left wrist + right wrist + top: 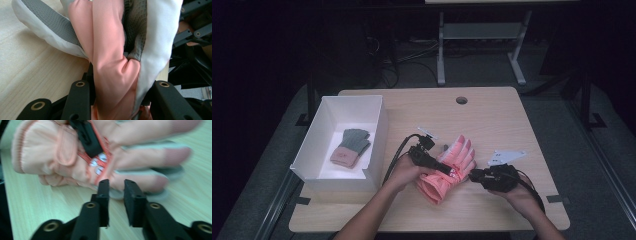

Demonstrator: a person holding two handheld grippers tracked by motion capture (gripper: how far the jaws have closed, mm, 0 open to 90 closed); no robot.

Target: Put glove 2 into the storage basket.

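The pink ski glove is lying on the table near its front middle, cuff toward the person and glove tips pointing away. The left gripper is reaching across it from the left, its fingers clamping bunched pink and white fabric of the glove. The right gripper is sitting just beside the glove's right edge, its fingers standing slightly apart with nothing between them, short of the glove. To the left, a white box is standing close by the left hand, holding a grey and pink knit glove. The box wall is narrowing the room on that side; bare table is lying open behind the glove and to the right. Both forearms are coming in from the front edge, with the right hand low near that edge.
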